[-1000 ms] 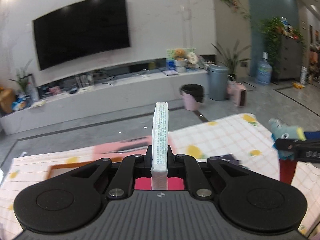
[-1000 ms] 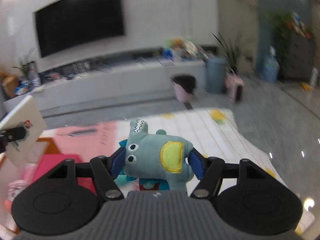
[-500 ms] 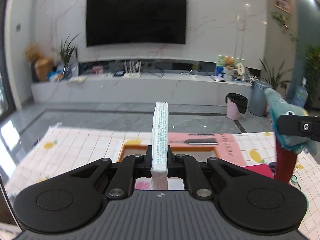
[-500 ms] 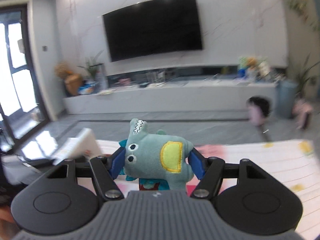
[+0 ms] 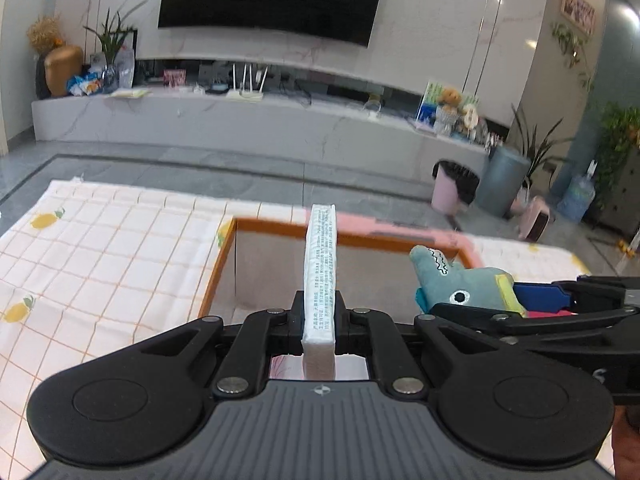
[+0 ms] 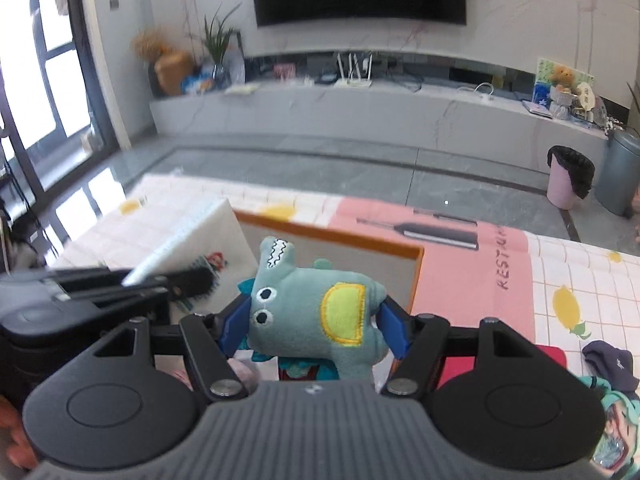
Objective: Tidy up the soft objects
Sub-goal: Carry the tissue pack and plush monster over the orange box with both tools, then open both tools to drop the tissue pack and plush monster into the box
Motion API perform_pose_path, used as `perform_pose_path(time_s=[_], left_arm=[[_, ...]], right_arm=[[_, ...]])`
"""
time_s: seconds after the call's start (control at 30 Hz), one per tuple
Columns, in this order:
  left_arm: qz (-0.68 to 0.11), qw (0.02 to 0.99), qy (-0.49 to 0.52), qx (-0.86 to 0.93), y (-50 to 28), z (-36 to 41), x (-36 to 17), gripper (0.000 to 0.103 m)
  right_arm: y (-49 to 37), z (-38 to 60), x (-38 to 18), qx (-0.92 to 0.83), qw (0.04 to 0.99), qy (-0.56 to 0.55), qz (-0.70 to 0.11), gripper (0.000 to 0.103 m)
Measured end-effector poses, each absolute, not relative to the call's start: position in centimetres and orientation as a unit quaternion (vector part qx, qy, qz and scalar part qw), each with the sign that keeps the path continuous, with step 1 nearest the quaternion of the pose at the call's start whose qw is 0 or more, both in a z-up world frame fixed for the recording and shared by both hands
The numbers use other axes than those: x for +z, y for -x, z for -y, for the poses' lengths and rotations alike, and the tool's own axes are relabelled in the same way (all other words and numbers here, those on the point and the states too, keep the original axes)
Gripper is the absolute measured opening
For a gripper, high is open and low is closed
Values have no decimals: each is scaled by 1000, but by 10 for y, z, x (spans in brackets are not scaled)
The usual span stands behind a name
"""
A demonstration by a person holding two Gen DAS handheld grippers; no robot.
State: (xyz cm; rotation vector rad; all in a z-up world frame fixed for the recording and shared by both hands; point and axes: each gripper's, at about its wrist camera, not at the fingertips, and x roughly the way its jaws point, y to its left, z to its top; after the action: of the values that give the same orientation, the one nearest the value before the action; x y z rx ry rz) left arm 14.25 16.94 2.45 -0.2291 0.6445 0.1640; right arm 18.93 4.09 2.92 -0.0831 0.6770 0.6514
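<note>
My left gripper (image 5: 319,316) is shut on a flat white tissue pack (image 5: 319,272), held edge-up over the open orange-rimmed box (image 5: 276,227). The pack also shows in the right wrist view (image 6: 200,248), with the left gripper (image 6: 176,280) at the left. My right gripper (image 6: 314,320) is shut on a teal plush crocodile (image 6: 316,308) with a yellow patch, held above the box (image 6: 332,240). In the left wrist view the plush (image 5: 460,284) and the right gripper (image 5: 532,300) come in from the right, over the box's right side.
The box stands on a table with a yellow-checked lemon cloth (image 5: 100,248). A pink printed sheet (image 6: 472,256) lies right of the box. A dark sock (image 6: 612,364) and other soft items (image 6: 612,420) lie at the right. A red item (image 6: 548,360) sits behind the right gripper.
Both grippers have swung and dropped toward the box, each still holding its object. The plush and tissue pack now hang over the box opening, closer together.
</note>
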Motion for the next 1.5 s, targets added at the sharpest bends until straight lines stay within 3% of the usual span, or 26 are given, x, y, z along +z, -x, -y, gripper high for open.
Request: perform_pose_path(time_s=[0.4,0.53,0.6,0.8,0.93,1.07,1.17,1.23,1.33,1.5], left_arm=[[-360,925,45,116,-167,-161,5,15],[-367,922,14,126,-170,-158,0,54],[-370,922,9,117,-168,-158,0,64],[-354,930,30,95,-148,-160,15,66],[-324,943,54,49,-132,-163,28,75],[-341,934,78,64,-135,-167,25,74],[-306,948,46,80,-121,-157,37,64],[-273,958,13,87,-110,-148,48,71],[-257,960,1,110,-103,-147,58,72],[-288,943,101,129,-113,-182,52,72]], right_arm=[[-230,-43,-17,312,889,54,-330,67],[-239,-42,-24,317,883,34,-345,67],[-240,-42,-23,312,886,39,-341,67],[-240,-39,-23,315,886,31,-339,67],[-237,-37,-20,318,887,21,-333,67],[-234,-35,-15,318,888,26,-330,67],[-232,-36,-17,307,892,29,-330,67],[-234,-33,-16,317,887,4,-336,67],[-235,-28,-11,339,876,-19,-342,67],[-229,-33,-10,299,902,23,-309,67]])
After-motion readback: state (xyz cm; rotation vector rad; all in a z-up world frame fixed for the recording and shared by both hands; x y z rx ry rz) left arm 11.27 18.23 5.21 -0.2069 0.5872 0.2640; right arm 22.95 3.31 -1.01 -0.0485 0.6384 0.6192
